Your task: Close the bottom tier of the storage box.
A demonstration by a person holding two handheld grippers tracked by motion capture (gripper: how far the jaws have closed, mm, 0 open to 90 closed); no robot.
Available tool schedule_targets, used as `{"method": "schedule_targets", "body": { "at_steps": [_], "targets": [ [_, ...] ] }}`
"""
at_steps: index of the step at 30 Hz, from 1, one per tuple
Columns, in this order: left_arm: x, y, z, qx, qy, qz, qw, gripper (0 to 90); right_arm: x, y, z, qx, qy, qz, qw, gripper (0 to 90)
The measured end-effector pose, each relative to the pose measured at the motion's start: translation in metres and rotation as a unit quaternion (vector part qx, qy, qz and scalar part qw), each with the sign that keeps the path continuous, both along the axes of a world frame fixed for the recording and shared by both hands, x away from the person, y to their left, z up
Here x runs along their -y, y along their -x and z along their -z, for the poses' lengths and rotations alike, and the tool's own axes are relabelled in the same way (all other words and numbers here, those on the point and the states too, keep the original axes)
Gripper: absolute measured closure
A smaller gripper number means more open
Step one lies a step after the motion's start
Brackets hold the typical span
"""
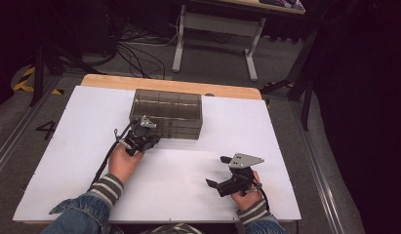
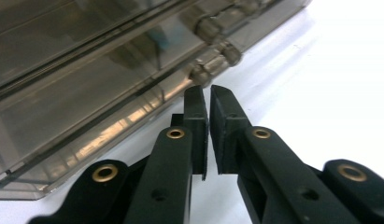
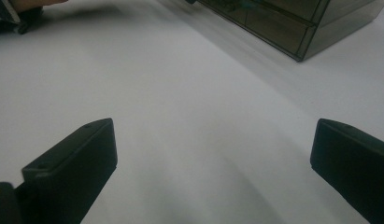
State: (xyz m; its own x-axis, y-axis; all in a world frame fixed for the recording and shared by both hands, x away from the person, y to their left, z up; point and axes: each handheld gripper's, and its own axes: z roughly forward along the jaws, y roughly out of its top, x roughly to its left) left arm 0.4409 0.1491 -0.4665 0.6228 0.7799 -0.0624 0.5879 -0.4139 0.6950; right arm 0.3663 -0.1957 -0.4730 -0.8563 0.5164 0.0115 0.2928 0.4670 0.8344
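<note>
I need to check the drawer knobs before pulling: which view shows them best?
The left gripper view: the drawer knobs sit close up, just beyond the left gripper. In the high view the smoky drawer box is small; in the right gripper view its front is distant.

My left gripper [image 2: 209, 93] points at a smoky clear plastic drawer box [image 2: 87, 84]. My two black jaws come up from the bottom and stand almost together, with just a thin gap between them and nothing in the gap. Their tips sit right below a small round drawer knob [image 2: 202, 72] on the lowest drawer; I can't tell if they touch it. Two more knobs [image 2: 222, 49] sit higher up. The box rests on a white table [image 2: 320, 84], bright to the right
</note>
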Motion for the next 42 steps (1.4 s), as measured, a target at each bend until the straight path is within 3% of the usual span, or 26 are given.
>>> {"method": "schedule_targets", "body": {
  "at_steps": [13, 19, 24, 28, 33, 42],
  "targets": [
    [-0.004, 0.012, -0.014, 0.005, 0.01, 0.013, 0.9998, 79.6, 0.0, 0.0, 0.0, 0.001, 0.001, 0.0, 1.0, 1.2],
    [-0.006, 0.02, -0.022, 0.006, 0.018, 0.03, 0.9994, 72.9, 0.0, 0.001, 0.0, 0.002, 0.0, 0.001, 1.0, 1.2],
    [-0.012, 0.028, -0.032, 0.009, 0.032, 0.046, 0.9984, 63.4, 0.001, 0.001, -0.001, 0.001, -0.001, 0.001, 1.0, 1.2],
    [-0.015, 0.037, -0.039, 0.022, 0.029, 0.05, 0.9981, 52.2, 0.001, 0.001, -0.001, 0.002, -0.002, 0.001, 1.0, 1.1],
    [-0.022, 0.05, -0.045, 0.036, 0.027, 0.059, 0.9972, 44.7, 0.001, 0.001, -0.001, 0.002, -0.003, 0.001, 1.0, 1.1],
    [-0.044, 0.071, -0.044, 0.053, 0.058, 0.062, 0.9949, 26.2, 0.002, 0.002, -0.001, 0.005, -0.006, 0.001, 1.0, 1.1]
  ]
}}
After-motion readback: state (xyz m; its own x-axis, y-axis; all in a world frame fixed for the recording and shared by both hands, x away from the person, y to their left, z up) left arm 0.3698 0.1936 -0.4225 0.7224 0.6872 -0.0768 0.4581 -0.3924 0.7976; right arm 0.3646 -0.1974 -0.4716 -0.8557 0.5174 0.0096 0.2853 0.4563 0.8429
